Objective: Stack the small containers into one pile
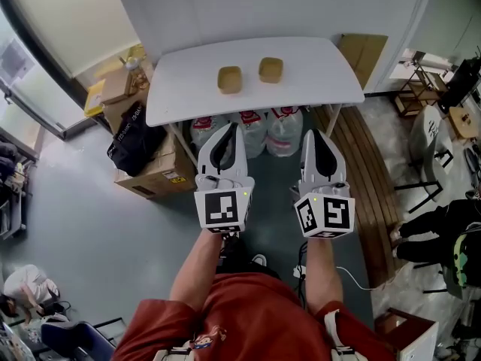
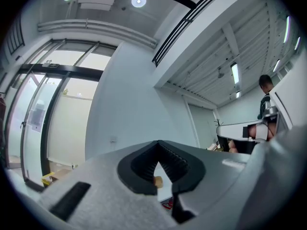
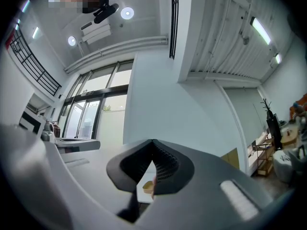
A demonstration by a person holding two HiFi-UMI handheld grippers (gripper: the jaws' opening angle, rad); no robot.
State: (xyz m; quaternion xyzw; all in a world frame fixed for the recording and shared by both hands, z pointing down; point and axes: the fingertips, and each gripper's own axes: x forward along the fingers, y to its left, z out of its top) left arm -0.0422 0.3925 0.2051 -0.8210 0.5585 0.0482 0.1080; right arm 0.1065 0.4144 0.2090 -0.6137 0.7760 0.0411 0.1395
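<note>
My left claw (image 1: 232, 128) and right claw (image 1: 312, 134) are both closed on nothing, held side by side well short of the white surface (image 1: 316, 77). On it the left container (image 1: 230, 80) and right container (image 1: 270, 70), both tan, sit apart in a left-to-right row, open sides up. Each looks nearly square, so I can make out no long axis.
</note>
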